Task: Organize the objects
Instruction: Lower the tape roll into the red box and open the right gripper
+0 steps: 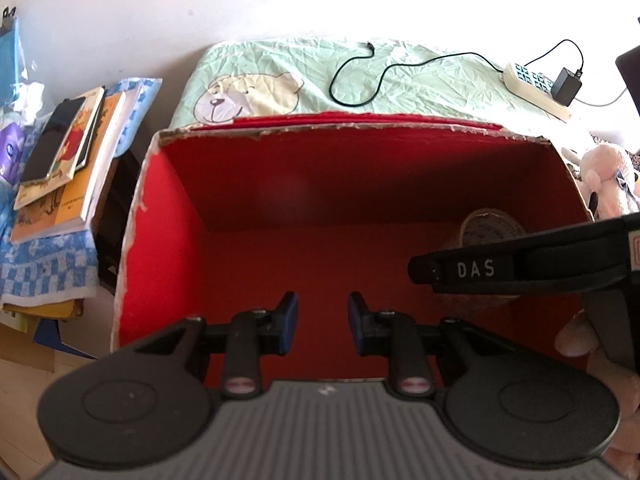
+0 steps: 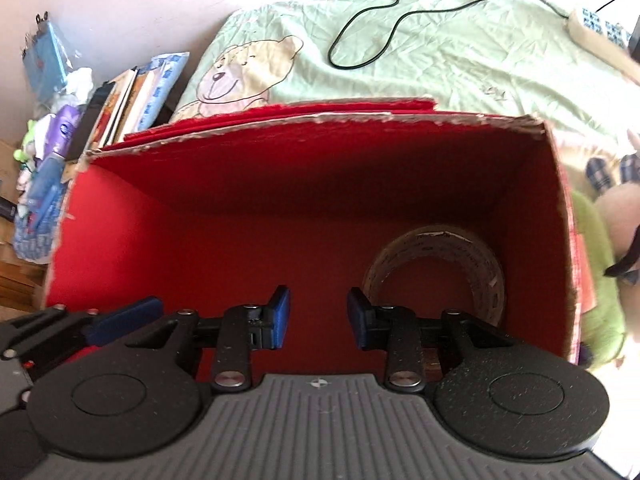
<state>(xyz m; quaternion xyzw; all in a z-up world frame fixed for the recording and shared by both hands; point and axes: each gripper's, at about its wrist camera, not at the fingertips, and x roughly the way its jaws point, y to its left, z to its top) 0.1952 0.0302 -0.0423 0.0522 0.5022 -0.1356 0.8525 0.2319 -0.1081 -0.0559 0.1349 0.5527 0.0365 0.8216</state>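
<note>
Both grippers hang over a red cardboard box (image 1: 248, 216) that sits on a bed. The left gripper (image 1: 322, 322) hovers above the middle of the box floor near its front wall, fingers spread with nothing between them. The roll of tape (image 2: 436, 276), the only thing inside, lies toward the box's right wall, so it is to the right of the left gripper and just ahead and right of the right gripper (image 2: 318, 318), whose fingers are also spread and empty. The right gripper is clearly the nearer one; its right finger nearly overlaps the roll's rim. The roll appears to lie flat or slightly tilted, its hole facing up, pale with printed lettering around the band. Beyond the box's right wall a plush toy (image 2: 600, 264) rests on the bed, a likely next item to bring in.
</note>
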